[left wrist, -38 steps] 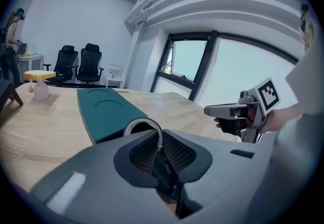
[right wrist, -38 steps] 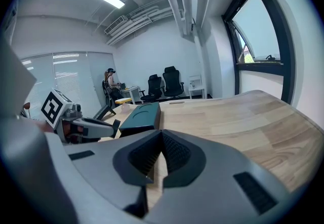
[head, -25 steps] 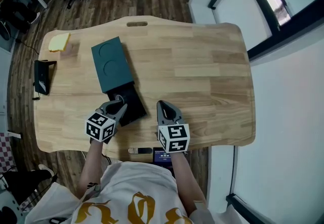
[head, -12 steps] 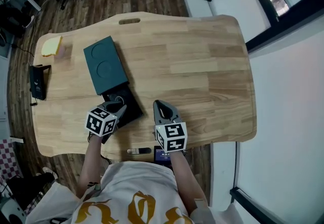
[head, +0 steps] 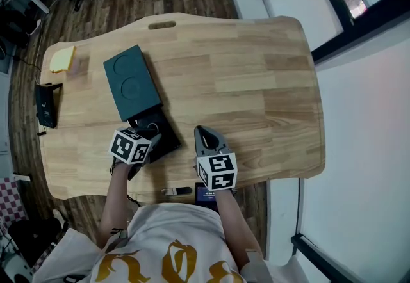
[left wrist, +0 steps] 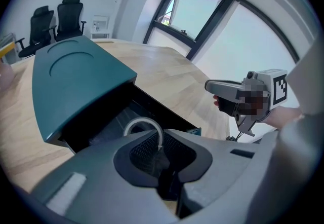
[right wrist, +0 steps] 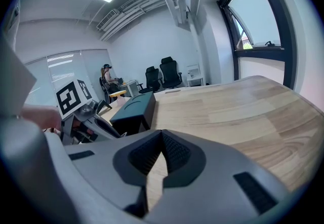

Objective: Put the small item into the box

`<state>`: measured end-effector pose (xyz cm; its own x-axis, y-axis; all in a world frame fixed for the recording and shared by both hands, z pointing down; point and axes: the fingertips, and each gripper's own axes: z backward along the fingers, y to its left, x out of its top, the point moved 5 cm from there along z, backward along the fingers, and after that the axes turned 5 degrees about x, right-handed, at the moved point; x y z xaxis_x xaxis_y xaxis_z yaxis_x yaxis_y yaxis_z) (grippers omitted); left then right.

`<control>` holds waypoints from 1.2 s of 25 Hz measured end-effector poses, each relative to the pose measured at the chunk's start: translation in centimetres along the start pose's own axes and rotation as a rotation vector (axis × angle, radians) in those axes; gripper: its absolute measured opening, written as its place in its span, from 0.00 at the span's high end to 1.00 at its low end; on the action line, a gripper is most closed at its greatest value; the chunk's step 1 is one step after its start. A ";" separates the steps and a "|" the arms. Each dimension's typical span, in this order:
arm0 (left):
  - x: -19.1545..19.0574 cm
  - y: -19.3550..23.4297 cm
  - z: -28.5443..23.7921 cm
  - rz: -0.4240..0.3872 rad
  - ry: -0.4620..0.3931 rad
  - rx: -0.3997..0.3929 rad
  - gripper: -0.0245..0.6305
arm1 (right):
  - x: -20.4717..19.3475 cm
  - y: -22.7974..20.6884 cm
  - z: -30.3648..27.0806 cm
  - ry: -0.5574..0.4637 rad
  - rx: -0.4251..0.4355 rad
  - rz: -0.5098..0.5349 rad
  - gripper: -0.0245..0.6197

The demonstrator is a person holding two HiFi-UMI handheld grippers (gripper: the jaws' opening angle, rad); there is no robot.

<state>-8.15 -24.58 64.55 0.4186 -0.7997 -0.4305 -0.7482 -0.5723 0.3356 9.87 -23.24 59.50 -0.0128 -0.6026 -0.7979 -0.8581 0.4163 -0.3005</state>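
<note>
Holding a small white looped item (left wrist: 144, 123) pinched in my closed left tool (left wrist: 161, 157) over the open black tray (head: 168, 138) of the dark teal box (head: 130, 82) on the wooden bench (head: 256, 83), I judge placement underway; next: lower, release; right tool (right wrist: 156, 167) nearly closed, empty.

In the head view, the marker cube of the left hand-held gripper (head: 149, 139) covers its own jaws and the near end of the black tray (head: 165, 133) drawn out of the teal box (head: 131, 83). The thin white loop (head: 149, 126) there is too small to identify. In the left gripper view, the loop's lower part is lost behind the jaw pads, and the tray's inside is too dark to make out. Below the near edge of the surface (head: 256, 83), a dark device (head: 205, 196) is partly covered by the cube of the right hand-held gripper (head: 202, 132), and its lit screen is unreadable. The pale thing beside the yellow object (head: 62, 59) is a blur.
</note>
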 end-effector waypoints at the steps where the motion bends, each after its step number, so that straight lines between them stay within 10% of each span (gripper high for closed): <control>1: 0.0 0.0 -0.1 -0.005 0.028 -0.001 0.91 | 0.0 0.0 -0.1 0.003 0.001 0.001 0.95; 14: 0.4 -0.3 -0.6 -0.062 0.167 0.021 0.91 | 0.0 0.1 -0.6 0.018 0.006 0.003 0.95; 30: 0.8 -2.0 3.0 -0.035 -0.042 0.017 0.88 | 1.9 2.3 2.1 -0.042 0.044 0.071 0.95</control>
<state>-7.82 -23.56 61.04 0.4229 -0.7707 -0.4766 -0.7424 -0.5962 0.3055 8.93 -22.02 56.19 -0.0505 -0.5416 -0.8391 -0.8325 0.4869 -0.2642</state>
